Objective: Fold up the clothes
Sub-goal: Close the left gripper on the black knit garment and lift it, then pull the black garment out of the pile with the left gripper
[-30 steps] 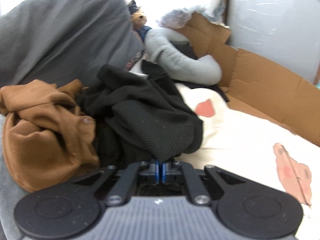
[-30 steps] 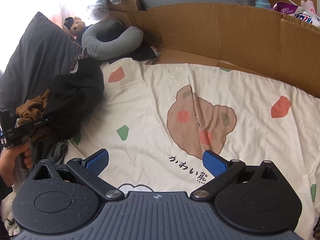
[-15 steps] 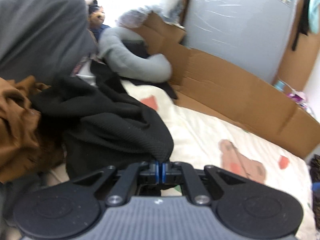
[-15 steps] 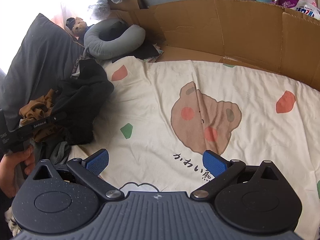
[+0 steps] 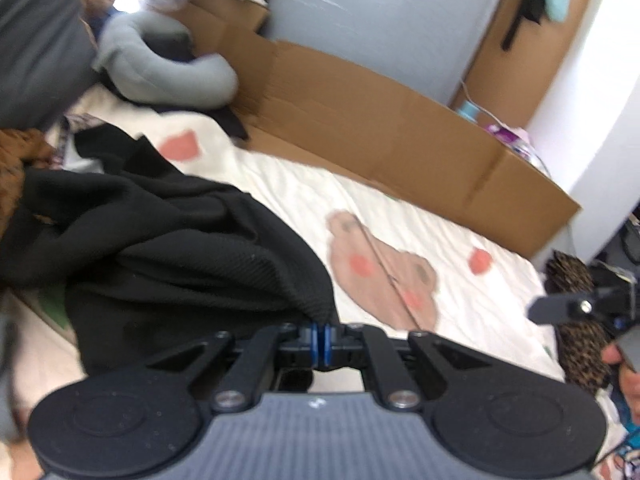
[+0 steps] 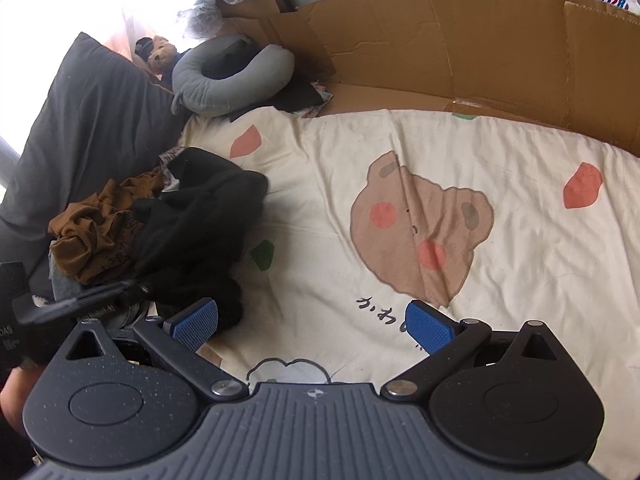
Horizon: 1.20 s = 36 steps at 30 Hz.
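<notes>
Two blue-padded left tongs (image 5: 321, 344) pinch ribbed black knit (image 5: 192, 264).

Cardboard wall (image 6: 460, 36) behind bear-print bedsheet (image 6: 400, 168)

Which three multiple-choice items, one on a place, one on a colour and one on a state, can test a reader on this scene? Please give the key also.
1. Where does the grey neck pillow lie?
A. by the cardboard wall
B. on the bear print
C. in a gripper

2. What colour is the garment the left gripper holds?
A. brown
B. black
C. white

3. How is the right gripper?
A. shut on cloth
B. shut, holding nothing
C. open, holding nothing

Key: 1 A, it rests at the bedspread's far corner beside the cardboard; 2 B, black fabric runs into its closed pads; 3 C, its blue pads stand wide apart.
</notes>
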Tool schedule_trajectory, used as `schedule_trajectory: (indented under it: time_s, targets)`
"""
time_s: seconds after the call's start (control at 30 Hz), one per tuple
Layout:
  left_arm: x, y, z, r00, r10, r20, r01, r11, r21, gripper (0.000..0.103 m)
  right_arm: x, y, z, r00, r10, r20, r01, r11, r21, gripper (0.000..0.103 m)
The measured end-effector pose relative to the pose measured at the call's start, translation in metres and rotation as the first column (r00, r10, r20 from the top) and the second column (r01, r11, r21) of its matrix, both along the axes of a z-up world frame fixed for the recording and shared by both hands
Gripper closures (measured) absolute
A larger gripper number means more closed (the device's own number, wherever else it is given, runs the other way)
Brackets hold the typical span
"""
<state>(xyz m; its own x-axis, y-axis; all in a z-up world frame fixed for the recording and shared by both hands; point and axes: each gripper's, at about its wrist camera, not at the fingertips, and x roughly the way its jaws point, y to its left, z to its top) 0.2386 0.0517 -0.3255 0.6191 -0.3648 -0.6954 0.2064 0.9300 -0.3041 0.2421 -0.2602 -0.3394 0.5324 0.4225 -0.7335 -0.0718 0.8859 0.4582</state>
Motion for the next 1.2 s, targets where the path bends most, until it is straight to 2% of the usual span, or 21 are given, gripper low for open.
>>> schedule_trajectory:
  time_s: [0.2,0.3,0.37,0.4,0.5,0.53,0.57,0.63,0.73,0.93,1.2]
  targets:
    - [-0.004,-0.021,-0.02,0.993,-0.098,-0.068,0.097,0.995,-0.017,0.1,-0.002,0.0,-0.015,0.999,0.006,-0.04,-0.006,1.0,0.02,0.0]
    - [-0.002,-0.02,-0.029,0.989,-0.09,-0.114,0.087,0.996,-0.028,0.096,-0.005,0.001,-0.023,0.998,0.013,-0.057,-0.012,1.0,0.013,0.0]
    - [-0.003,-0.016,-0.03,0.989,-0.084,-0.12,0.079,0.996,-0.043,0.083,-0.006,0.002,-0.028,0.998,0.017,-0.068,-0.017,1.0,0.006,0.0]
    - [-0.003,-0.013,-0.029,0.99,-0.081,-0.117,0.075,0.996,-0.052,0.08,-0.007,0.003,-0.03,0.997,0.02,-0.073,-0.019,1.0,0.003,0.0]
    - [-0.005,-0.004,-0.021,0.994,-0.067,-0.082,0.062,0.996,-0.061,0.061,-0.009,0.005,-0.036,0.996,0.026,-0.088,-0.026,1.0,-0.004,0.0]
    - [-0.007,0.0,-0.017,0.997,-0.053,-0.064,0.049,0.997,-0.062,0.051,-0.009,0.007,-0.037,0.996,0.029,-0.09,-0.03,1.0,-0.005,0.0]
    - [-0.01,0.005,-0.013,0.998,-0.033,-0.047,0.03,0.998,-0.059,0.045,-0.01,0.008,-0.038,0.995,0.032,-0.092,-0.033,0.999,-0.006,0.0]
    - [-0.014,0.016,-0.007,1.0,0.018,-0.02,-0.019,0.999,-0.049,0.044,-0.011,0.01,-0.04,0.995,0.039,-0.095,-0.039,0.999,-0.007,0.0]
    - [-0.011,0.041,-0.007,0.992,0.13,0.0,-0.13,0.991,-0.021,0.035,-0.012,0.013,-0.041,0.994,0.047,-0.099,-0.048,0.999,-0.012,0.0]
    - [0.007,0.082,-0.011,0.951,0.308,0.036,-0.309,0.95,0.042,0.028,-0.014,0.015,-0.043,0.993,0.052,-0.107,-0.055,0.998,-0.022,0.0]
    - [0.039,0.114,-0.01,0.894,0.445,0.043,-0.445,0.895,-0.019,0.022,-0.016,0.017,-0.047,0.993,0.056,-0.106,-0.062,0.997,-0.052,0.0]
